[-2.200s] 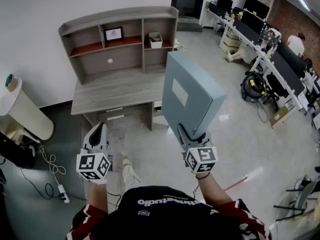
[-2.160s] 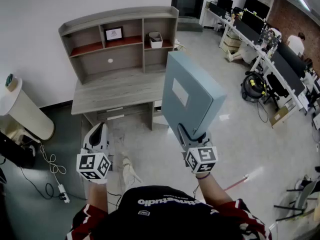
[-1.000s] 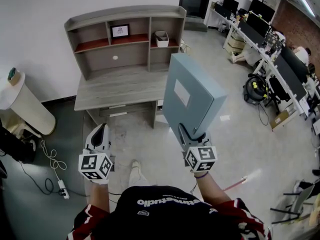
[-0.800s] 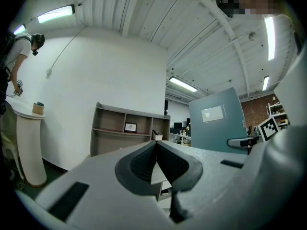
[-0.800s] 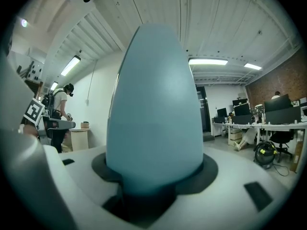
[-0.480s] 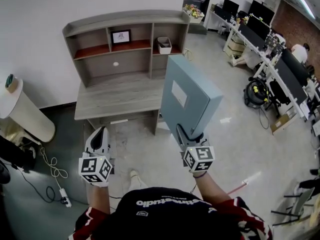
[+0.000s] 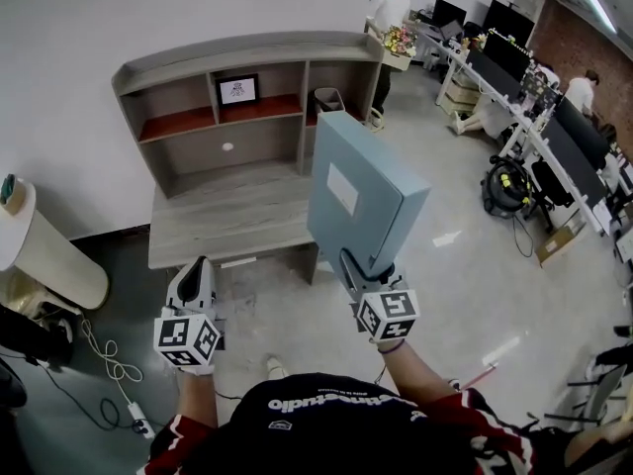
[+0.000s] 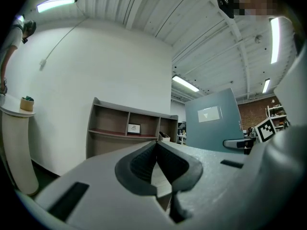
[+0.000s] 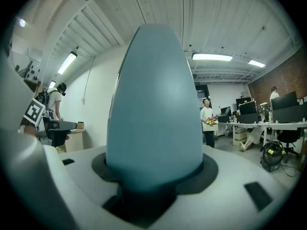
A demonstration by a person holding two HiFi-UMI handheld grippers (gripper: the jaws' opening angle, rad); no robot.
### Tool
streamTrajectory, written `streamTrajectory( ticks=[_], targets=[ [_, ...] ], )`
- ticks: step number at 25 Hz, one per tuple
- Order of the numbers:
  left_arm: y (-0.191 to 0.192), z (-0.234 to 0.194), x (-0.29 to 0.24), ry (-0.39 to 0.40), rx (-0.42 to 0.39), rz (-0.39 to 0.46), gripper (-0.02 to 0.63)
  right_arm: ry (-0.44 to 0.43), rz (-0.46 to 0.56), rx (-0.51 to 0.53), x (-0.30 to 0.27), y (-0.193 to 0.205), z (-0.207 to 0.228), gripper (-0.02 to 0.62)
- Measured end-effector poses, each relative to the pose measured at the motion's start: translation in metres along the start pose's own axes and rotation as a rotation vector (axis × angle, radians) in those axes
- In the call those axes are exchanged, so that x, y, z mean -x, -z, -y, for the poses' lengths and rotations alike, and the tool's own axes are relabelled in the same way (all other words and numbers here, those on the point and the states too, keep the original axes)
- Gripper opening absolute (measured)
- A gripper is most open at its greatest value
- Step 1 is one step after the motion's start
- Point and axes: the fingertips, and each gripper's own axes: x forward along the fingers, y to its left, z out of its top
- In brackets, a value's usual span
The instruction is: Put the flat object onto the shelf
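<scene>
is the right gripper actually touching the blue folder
Touching. The right gripper view shows the right gripper closed on the blue folder, with both jaws pressed against its sides and no gap showing.

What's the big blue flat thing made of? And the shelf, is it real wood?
The blue flat object looks like matte cardboard or plastic-covered board: smooth, even colour, with a white label. I can't tell which. The shelf looks like grey wood-grain board, maybe laminate: streaky grain lines, with reddish inner boards.
</scene>
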Motion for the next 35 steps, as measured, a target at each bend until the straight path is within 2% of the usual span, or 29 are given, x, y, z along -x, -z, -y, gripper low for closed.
streamTrajectory(
  ticks=[8,16,25,35],
  targets=[
    [-0.006,-0.041,-0.05,0.056,0.009,0.005,0.006,0.039,-0.025,-0.011,-0.055,0.008,-0.009,0.284],
    [-0.001,-0.081,-0.073,0.092,0.031,0.0,0.006,0.081,-0.05,-0.032,-0.094,0.023,-0.022,0.284],
    [0.013,-0.104,-0.08,0.097,0.062,-0.019,0.006,0.108,-0.094,-0.039,-0.119,0.048,-0.027,0.284],
    [0.019,-0.115,-0.099,0.069,0.072,-0.031,0.005,0.08,-0.119,-0.042,-0.161,0.069,-0.02,0.284]
  ],
)
